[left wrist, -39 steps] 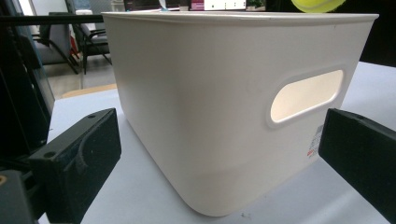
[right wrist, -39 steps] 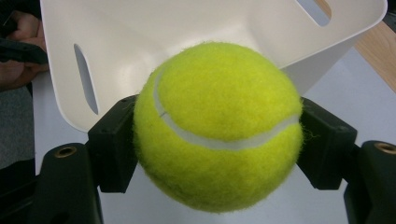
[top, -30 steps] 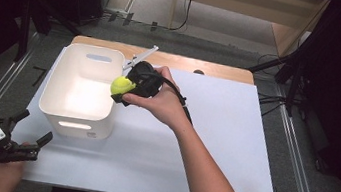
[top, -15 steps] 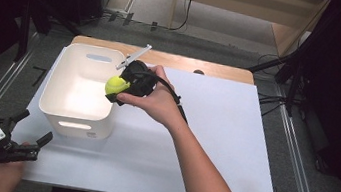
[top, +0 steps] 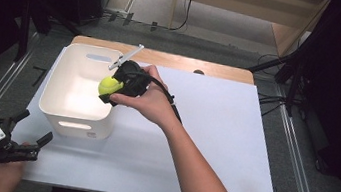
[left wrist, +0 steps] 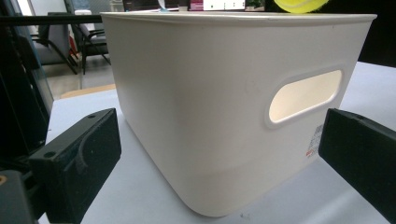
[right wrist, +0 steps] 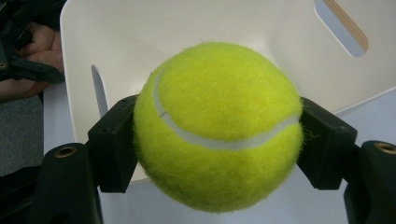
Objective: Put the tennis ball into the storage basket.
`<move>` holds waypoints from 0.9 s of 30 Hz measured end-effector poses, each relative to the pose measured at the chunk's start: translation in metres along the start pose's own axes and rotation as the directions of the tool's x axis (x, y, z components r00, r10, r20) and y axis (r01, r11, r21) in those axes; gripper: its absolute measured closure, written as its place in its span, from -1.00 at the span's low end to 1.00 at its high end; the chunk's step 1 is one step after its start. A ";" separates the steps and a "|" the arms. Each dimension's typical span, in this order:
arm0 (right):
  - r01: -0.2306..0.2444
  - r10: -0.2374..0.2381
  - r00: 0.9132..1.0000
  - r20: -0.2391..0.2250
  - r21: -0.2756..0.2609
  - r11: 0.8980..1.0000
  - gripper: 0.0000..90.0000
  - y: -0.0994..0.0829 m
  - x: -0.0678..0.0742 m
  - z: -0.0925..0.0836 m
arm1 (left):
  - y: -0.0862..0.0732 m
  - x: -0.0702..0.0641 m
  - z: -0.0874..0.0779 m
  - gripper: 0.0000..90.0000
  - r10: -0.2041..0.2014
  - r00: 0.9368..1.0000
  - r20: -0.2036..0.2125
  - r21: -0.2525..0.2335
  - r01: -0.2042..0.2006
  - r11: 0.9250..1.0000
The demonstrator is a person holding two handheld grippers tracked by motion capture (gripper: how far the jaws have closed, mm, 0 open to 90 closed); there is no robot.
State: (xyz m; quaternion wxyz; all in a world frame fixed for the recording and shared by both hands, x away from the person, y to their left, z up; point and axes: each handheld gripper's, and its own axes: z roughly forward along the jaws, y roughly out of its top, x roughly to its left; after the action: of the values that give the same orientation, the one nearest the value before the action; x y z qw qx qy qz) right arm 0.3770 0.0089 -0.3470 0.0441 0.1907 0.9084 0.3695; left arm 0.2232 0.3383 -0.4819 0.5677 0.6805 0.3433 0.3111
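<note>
A white bin [top: 78, 94] stands on a white board [top: 214, 132] at the board's left end, its open top up and a handle slot in each short wall. The right gripper [top: 111, 88] reaches over the bin's right rim, held in the person's right hand [top: 149, 104], whose forearm runs back to the bottom edge of the high view. Its jaws are clamped on a ball [top: 108, 86], yellow-green with a white seam, which hangs above the bin's inside, just within the right rim. In the right gripper view the ball [right wrist: 217, 126] sits squarely between the two black pads, one pressing each side, with the bin's [right wrist: 187, 42] white inner wall and a handle slot behind it. A grey plate sticks up from the gripper toward the bin's far right corner.

The left gripper [top: 26, 139] is near the bin's near left corner, off the board's left edge, held low in the left hand [top: 3, 176]. Its jaws are spread wide and hold nothing. In the left gripper view its two black pads stand apart at either side of the frame, facing the bin's [left wrist: 210, 116] near wall and its handle slot without touching it; the ball [left wrist: 301, 4] peeks above the bin's rim at the top right
</note>
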 end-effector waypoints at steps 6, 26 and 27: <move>0.007 -0.007 1.000 -0.010 0.005 1.000 -0.46 0.003 0.003 0.005 | 0.000 0.000 0.000 -1.00 0.000 1.000 0.000 -0.001 0.000 1.000; 0.033 -0.032 0.999 -0.029 0.030 0.999 -0.47 0.008 0.011 0.026 | 0.000 0.001 0.000 -1.00 -0.003 1.000 0.002 -0.001 0.003 1.000; 0.024 -0.023 0.999 -0.036 0.035 0.999 -0.47 0.007 0.012 0.027 | 0.000 0.001 0.000 -1.00 -0.004 1.000 0.002 -0.002 0.004 1.000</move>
State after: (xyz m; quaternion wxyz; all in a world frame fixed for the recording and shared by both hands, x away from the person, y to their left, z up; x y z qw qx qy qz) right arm 0.3741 0.0358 -0.3608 0.0288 0.1740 0.9177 0.3561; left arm 0.2235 0.3391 -0.4818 0.5692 0.6797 0.3437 0.3097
